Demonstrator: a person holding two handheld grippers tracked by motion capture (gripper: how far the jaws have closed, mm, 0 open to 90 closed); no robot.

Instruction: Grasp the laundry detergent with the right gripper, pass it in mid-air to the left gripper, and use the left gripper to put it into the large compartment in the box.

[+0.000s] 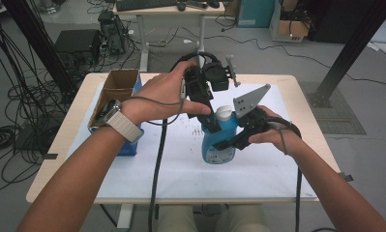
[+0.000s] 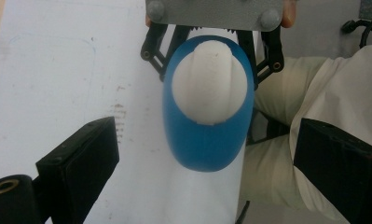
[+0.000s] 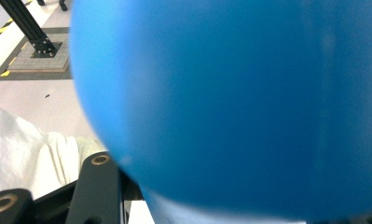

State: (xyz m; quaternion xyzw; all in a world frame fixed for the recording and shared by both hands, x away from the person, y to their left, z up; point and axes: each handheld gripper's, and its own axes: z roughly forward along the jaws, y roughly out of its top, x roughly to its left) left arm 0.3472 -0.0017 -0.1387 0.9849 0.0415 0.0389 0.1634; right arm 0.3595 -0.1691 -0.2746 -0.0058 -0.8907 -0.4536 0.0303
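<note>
Right gripper [image 1: 231, 140]: held level from the right side of the table, jaws clamped on the body of the blue bottle [image 1: 218, 140]. In the right gripper view the bottle [image 3: 230, 102] sits hard against the lens as a blurred blue surface, one black jaw rising at bottom left.

Left gripper [image 1: 211, 126]: held above the bottle, pointing down at the white cap [image 1: 223, 112]. In the left gripper view its two black jaws stand spread wide, one at each lower corner, well clear of the bottle [image 2: 207, 140] on either side; the pads touch nothing.

Blue bottle: upright on the white sheet [image 1: 181, 159] covering the table [image 1: 55, 159], near the middle and slightly right. The left gripper view looks straight down on the cap [image 2: 209, 84] and blue shoulders, and shows the right gripper [image 2: 211, 42] gripping it from the far side, its grey plate at the top edge.

High view alone gives the layout: both forearms entering from the bottom, a watch [image 1: 114, 116] on the left wrist, a cardboard box [image 1: 117, 92] at the table's left edge, well apart from the bottle.

Right gripper view alone gives a patch of floor and a black frame foot [image 3: 39, 44] at upper left.
</note>
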